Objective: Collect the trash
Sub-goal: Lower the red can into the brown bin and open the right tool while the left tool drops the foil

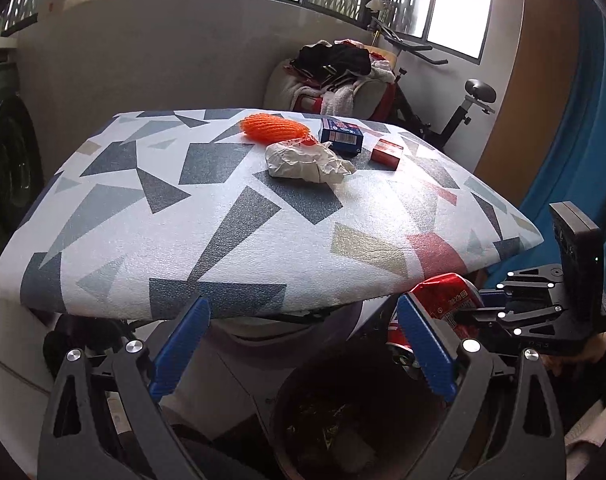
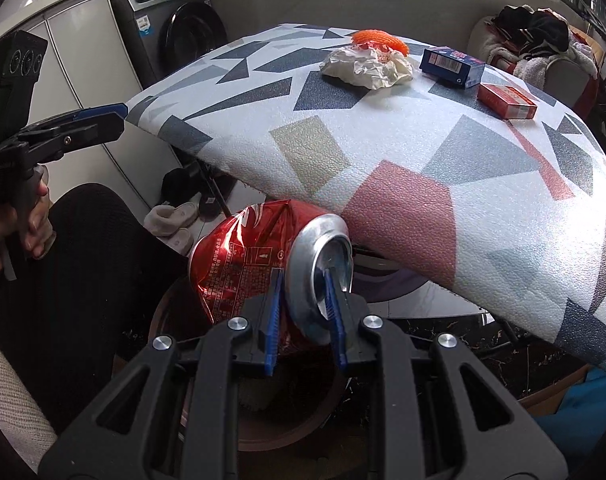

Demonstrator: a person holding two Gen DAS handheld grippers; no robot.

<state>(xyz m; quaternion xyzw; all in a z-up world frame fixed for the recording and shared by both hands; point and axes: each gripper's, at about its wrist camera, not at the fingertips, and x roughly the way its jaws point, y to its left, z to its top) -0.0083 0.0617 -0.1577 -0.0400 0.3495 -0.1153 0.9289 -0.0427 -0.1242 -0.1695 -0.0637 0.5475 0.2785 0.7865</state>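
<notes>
Crushed red aluminium can point(image 2: 259, 264) lies sideways, clamped at its silver rim by the right tool point(image 2: 303, 304), directly above the brown round bin point(image 2: 303, 412). Release drops it straight in. Left tool point(image 1: 299, 344) gapes empty beside it.

Both grippers, left gripper point(image 1: 303, 344) and right gripper point(image 2: 303, 320), have black skeletal frames, silver round screws behind ridged blue fingers point(image 2: 272, 320), and a bare-skinned hand point(image 2: 21, 224), possibly dark-sleeved.
</notes>
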